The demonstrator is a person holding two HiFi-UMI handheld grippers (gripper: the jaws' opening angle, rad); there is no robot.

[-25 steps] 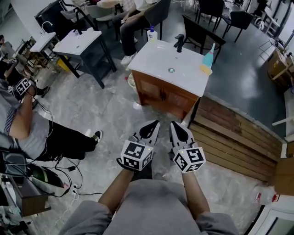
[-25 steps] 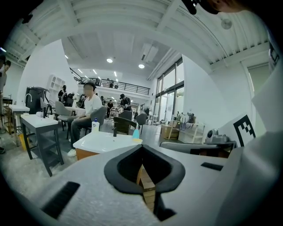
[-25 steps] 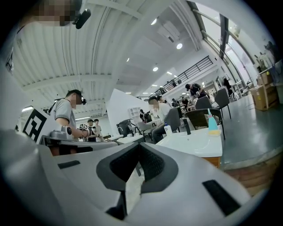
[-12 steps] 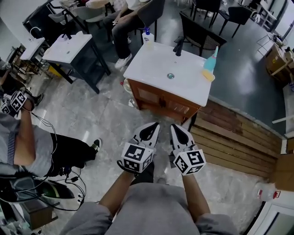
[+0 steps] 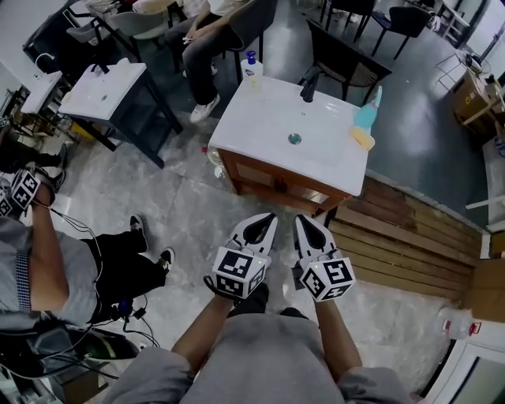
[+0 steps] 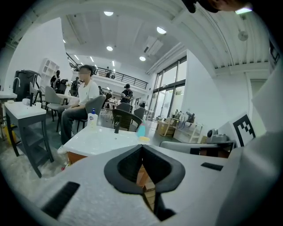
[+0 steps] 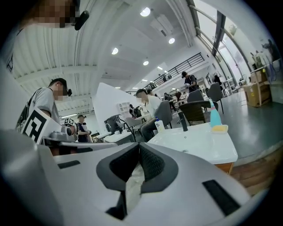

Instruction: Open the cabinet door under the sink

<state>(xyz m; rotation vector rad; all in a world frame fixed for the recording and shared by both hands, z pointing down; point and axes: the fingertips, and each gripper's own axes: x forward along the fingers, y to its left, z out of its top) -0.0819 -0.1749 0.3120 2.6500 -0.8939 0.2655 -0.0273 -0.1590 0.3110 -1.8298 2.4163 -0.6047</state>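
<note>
Two closed, empty claws: left gripper (image 5: 265,218), right gripper (image 5: 303,220), near sink cabinet (image 5: 276,183); seated person (image 5: 55,260) leftward.

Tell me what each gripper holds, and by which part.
Nothing. The left gripper and right gripper both have jaws shut and empty, away from the cabinet.

Bright, even indoor light in all views. Round ceiling lights (image 6: 108,13) glow at top of left gripper view. Daylight enters through tall windows (image 6: 170,90) at mid-frame. Both gripper views show strong fisheye bend and black vignette at corners. Left hand-held gripper (image 6: 141,148) and right hand-held gripper (image 7: 138,146) fill lower frame, close to lens, soft-focus. Head view sharp at centre, curved at edges. White sink top (image 5: 316,130) very bright, mild glare. Shadows on floor (image 5: 185,209) soft, faint.
</note>
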